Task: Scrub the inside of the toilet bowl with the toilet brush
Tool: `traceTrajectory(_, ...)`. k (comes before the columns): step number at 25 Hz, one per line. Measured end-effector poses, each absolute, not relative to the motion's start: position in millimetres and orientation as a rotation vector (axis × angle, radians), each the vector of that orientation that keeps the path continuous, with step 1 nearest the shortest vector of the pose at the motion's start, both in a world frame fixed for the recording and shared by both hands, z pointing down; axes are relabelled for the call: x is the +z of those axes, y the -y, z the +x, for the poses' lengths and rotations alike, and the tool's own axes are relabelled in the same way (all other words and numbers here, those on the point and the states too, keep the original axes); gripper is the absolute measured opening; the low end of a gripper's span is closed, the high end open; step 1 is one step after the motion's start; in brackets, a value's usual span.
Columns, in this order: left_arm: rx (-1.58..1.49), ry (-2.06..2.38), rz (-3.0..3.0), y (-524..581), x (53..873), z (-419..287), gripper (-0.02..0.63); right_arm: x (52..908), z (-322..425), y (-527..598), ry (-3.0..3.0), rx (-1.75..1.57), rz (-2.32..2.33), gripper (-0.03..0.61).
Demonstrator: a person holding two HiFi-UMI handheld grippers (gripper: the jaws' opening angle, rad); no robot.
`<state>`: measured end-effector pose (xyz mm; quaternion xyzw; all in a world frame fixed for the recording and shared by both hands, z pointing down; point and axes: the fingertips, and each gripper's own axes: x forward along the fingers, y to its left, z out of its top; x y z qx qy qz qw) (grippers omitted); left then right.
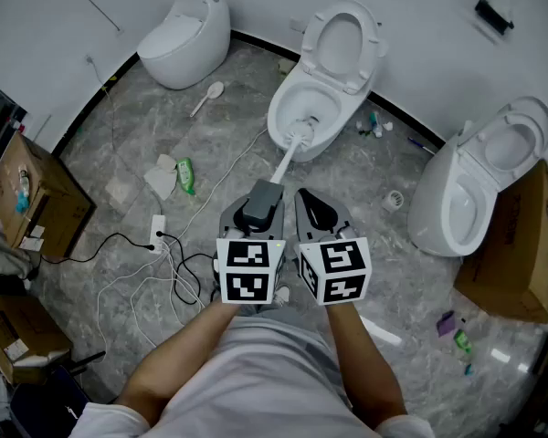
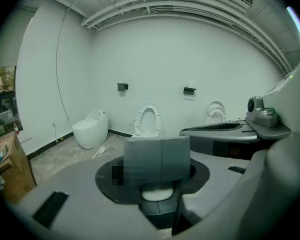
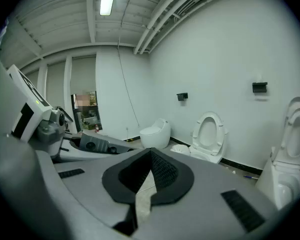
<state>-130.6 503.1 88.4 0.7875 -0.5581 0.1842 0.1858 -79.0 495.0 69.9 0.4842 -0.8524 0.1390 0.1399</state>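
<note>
The middle toilet (image 1: 297, 108) stands ahead with its seat and lid raised. The toilet brush's white shaft (image 1: 288, 158) slants from my left gripper (image 1: 260, 199) into the bowl, with the brush head (image 1: 304, 128) inside. My left gripper is shut on the brush's grey grip (image 2: 157, 159), which fills the space between its jaws in the left gripper view. My right gripper (image 1: 318, 215) hovers beside it, shut and holding nothing; its black pads (image 3: 162, 171) meet in the right gripper view. That view shows the same toilet (image 3: 207, 134) to the right of the jaws.
An egg-shaped toilet (image 1: 184, 36) stands at the back left, and a third toilet (image 1: 479, 181) at the right. Cardboard boxes (image 1: 32, 194) (image 1: 516, 254) flank the floor. A power strip with cables (image 1: 157, 231), a green bottle (image 1: 184, 173) and small litter lie around.
</note>
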Motion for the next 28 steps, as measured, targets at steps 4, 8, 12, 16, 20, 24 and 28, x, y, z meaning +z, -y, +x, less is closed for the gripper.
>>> traceTrajectory(4,0.532,1.568,2.219,-507,89,-130,0.156,72,-77,-497,2.456,0.416,1.408,-0.002)
traceTrajectory(8,0.543,1.567,2.211,-501,93,-129,0.156,78,-77,-492,2.452,0.439,1.403,-0.002)
traceTrajectory(12,0.545,1.574,2.194,-490,98,-132,0.156,84,-78,-484,2.444,0.44,1.398,-0.002)
traceTrajectory(16,0.547,1.565,2.185,-473,103,-130,0.156,89,-75,-467,2.432,0.453,1.398,-0.002)
traceTrajectory(20,0.551,1.554,2.175,-450,112,-128,0.156,96,-72,-443,2.419,0.465,1.401,-0.002)
traceTrajectory(24,0.558,1.536,2.163,-422,119,-124,0.156,102,-69,-416,2.402,0.478,1.402,-0.002)
traceTrajectory(28,0.582,1.499,2.164,-392,129,-120,0.156,112,-65,-386,2.375,0.499,1.419,-0.002)
